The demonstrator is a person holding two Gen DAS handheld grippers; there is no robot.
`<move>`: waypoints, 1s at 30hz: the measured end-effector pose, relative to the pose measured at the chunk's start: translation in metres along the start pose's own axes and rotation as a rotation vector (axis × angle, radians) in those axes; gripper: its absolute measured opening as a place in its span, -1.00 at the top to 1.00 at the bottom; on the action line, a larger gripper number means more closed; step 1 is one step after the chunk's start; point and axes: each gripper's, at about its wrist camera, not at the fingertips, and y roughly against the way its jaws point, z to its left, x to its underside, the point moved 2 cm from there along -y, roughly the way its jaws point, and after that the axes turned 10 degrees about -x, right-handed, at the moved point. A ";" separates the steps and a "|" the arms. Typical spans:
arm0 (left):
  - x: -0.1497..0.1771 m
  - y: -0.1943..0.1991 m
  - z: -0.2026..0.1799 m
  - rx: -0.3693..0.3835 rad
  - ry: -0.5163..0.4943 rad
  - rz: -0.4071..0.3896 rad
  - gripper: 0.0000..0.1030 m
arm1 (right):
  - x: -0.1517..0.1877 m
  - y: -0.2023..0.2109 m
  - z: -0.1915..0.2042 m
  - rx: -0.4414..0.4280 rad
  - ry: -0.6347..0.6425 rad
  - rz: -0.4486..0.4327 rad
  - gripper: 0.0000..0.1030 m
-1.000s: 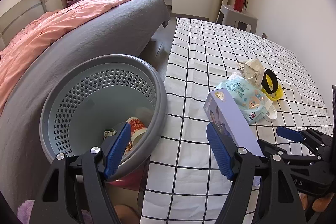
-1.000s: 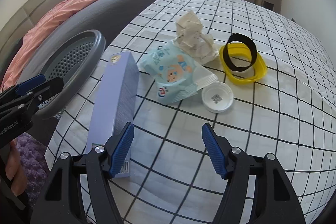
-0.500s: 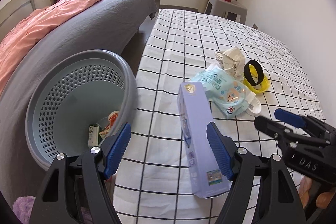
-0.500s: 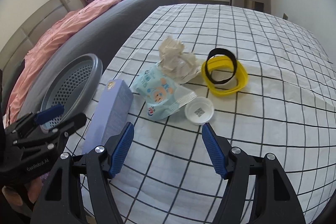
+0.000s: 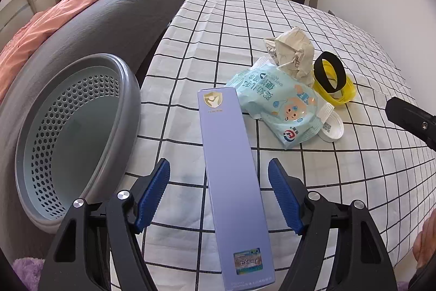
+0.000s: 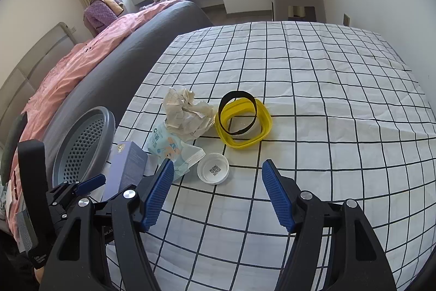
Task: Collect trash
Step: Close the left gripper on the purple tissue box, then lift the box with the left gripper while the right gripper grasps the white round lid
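Basket (image 5: 68, 132) sits beside checkered table (image 5: 272, 26), handy for drops. Purple box (image 5: 231, 182) lies near table edge btwn spread left gripper (image 5: 219, 191), prob next grab. Right gripper (image 6: 216, 192) spread, empty, over white lid (image 6: 213, 171).

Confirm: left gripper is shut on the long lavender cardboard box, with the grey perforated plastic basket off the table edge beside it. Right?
Not quite. In the left wrist view the left gripper is open: the long lavender cardboard box lies between its blue pads with gaps on both sides. The grey perforated plastic basket does sit off the table edge beside it.
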 end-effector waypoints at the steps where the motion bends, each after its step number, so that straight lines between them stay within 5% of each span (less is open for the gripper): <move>1: 0.000 -0.002 -0.001 -0.001 0.000 -0.002 -0.39 | 0.001 -0.001 0.000 -0.001 -0.001 0.003 -0.28; 5: -0.002 -0.007 -0.003 0.005 0.000 -0.001 -0.34 | 0.004 -0.008 0.003 -0.013 0.001 0.026 -0.28; 8: 0.000 -0.013 -0.004 0.014 -0.009 0.016 0.14 | 0.007 -0.014 0.009 -0.008 0.024 0.043 -0.28; 11: 0.003 -0.016 -0.004 0.008 -0.012 0.017 0.38 | 0.011 -0.021 0.011 -0.017 0.022 0.058 -0.28; 19: 0.002 0.000 0.010 0.033 0.005 -0.019 0.41 | 0.019 -0.040 0.014 0.032 0.069 0.083 -0.28; 30: -0.024 0.052 0.063 0.004 0.030 -0.153 0.40 | -0.004 -0.063 0.040 -0.009 0.116 0.069 -0.28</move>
